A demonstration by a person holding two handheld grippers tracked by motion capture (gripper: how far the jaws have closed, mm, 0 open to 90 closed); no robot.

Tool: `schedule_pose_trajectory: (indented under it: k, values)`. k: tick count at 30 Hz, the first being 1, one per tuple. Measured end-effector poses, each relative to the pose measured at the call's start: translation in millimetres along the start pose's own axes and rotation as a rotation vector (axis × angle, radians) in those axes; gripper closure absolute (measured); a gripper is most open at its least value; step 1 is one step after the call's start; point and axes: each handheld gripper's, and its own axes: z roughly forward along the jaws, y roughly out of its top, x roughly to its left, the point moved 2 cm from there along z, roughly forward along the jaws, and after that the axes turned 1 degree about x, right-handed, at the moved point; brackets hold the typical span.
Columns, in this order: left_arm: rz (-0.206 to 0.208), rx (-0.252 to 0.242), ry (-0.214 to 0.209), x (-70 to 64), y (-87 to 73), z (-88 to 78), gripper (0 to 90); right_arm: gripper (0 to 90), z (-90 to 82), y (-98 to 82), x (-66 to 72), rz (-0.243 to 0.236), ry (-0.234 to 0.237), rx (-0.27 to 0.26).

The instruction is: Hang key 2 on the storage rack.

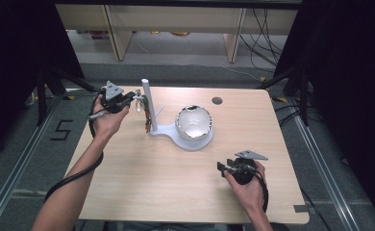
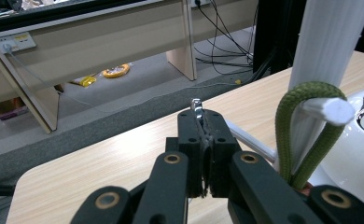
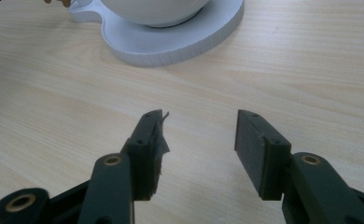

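Note:
My left gripper is shut on a small silver metal piece, held just left of the white post. An olive-green cord hangs looped over a white peg on that post. I cannot tell whether the metal piece is joined to the cord. The post rises from a white base that carries a shiny bowl. At the table's front right, my right gripper stands open with nothing between its jaws, pointing at the base.
The wooden table has a round grommet hole near its far edge. Beyond the table stand wooden furniture legs and loose cables on the floor. Dark stands flank both sides.

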Motion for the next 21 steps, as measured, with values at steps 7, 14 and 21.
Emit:
schedule_pose_trajectory:
  k: [7,14,21]
  values:
    - [0.018,-0.004,-0.005,-3.5,-0.3,2.8,87.0,52.5,-0.4,-0.2,-0.6,0.004,-0.009,0.000]
    - [0.037,-0.006,0.001,-5.1,-0.7,3.7,87.0,52.5,-0.1,-0.3,-0.8,0.006,-0.010,-0.003]
    - [0.049,-0.008,0.007,-4.5,0.5,5.8,86.9,52.6,0.0,-0.4,-1.0,0.001,-0.014,-0.001]
